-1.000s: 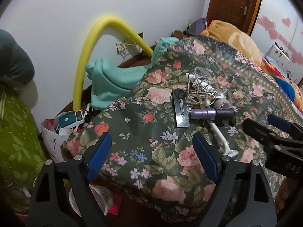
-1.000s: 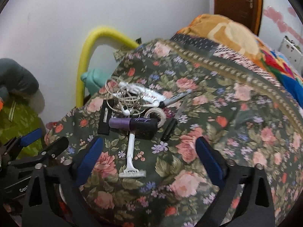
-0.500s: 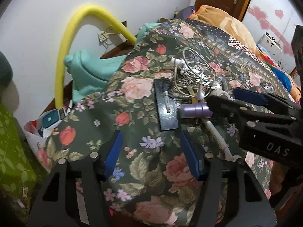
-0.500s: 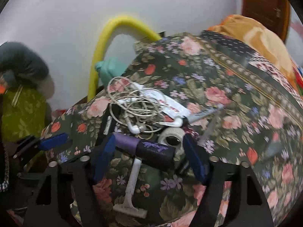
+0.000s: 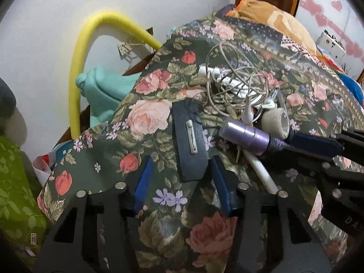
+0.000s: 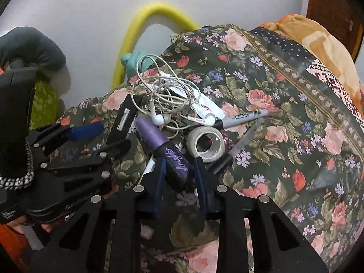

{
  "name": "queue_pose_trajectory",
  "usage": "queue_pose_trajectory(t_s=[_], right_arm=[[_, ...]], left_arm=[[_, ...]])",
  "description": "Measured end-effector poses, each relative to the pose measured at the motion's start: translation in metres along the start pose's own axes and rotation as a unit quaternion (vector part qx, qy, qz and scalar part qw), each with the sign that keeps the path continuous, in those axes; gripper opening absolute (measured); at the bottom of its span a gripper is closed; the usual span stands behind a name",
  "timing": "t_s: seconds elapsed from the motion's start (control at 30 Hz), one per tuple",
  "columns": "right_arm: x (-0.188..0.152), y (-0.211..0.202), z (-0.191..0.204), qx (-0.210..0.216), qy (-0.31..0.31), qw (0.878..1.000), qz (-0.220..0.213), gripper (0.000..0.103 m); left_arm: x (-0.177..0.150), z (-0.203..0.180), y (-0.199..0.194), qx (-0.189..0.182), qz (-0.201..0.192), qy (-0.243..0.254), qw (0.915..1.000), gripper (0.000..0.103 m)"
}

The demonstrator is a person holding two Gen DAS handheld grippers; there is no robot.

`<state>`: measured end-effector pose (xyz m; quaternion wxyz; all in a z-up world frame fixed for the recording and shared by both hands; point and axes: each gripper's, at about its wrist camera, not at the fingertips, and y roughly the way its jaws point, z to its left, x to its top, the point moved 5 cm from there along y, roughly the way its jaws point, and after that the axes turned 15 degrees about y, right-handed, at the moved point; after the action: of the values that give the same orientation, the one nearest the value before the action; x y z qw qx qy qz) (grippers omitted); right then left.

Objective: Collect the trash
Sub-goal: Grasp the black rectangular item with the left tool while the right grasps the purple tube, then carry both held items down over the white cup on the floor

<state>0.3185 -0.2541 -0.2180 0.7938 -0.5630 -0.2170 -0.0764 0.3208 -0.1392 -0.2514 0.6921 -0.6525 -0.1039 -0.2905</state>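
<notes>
The purple tube (image 6: 166, 150) lay on the bed's flowered blanket (image 6: 284, 118), beside a tape roll (image 6: 206, 144) & tangled earphones (image 6: 159, 100). Right tongs (image 6: 179, 173) had just been closing & pinched its dark end; it looked light, stiff, prob. slick, so mid-body seemed the safer hold. Left tongs (image 5: 179, 182) had been closing too, not yet touching the flat dark clip (image 5: 188, 141) between them.

Behind my right claw (image 6: 178, 170), the razor (image 5: 261, 173) handle's lower end is hidden; the marker (image 6: 241, 118) print is unreadable.
</notes>
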Motion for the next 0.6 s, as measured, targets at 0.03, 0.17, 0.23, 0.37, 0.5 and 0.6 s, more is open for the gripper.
queue_pose_trajectory(t_s=[0.03,0.17,0.23,0.37,0.5,0.6], right_arm=[[0.0,0.0,0.0,0.003,0.0,1.0,0.002,0.023],[0.007,0.006,0.005,0.016,-0.007,1.0,0.014,0.024],[0.013,0.012,0.01,0.024,-0.01,0.999,0.021,0.025],[0.015,0.021,0.017,0.035,-0.024,0.999,0.033,0.028],[0.013,0.023,0.017,0.038,-0.009,0.999,0.03,0.03],[0.007,0.021,0.015,0.047,0.007,0.998,0.038,0.031]], left_arm=[[0.0,-0.001,-0.002,-0.005,-0.007,0.001,1.0,0.034],[-0.005,-0.005,-0.006,-0.033,-0.005,0.004,0.9994,0.024],[-0.009,-0.006,-0.009,-0.052,0.001,0.0,0.9987,0.024],[-0.022,-0.004,-0.015,-0.079,0.02,-0.006,0.9967,0.024],[-0.032,-0.004,-0.017,-0.097,0.036,-0.012,0.9946,0.024],[-0.031,-0.005,-0.016,-0.099,0.034,-0.01,0.9945,0.031]])
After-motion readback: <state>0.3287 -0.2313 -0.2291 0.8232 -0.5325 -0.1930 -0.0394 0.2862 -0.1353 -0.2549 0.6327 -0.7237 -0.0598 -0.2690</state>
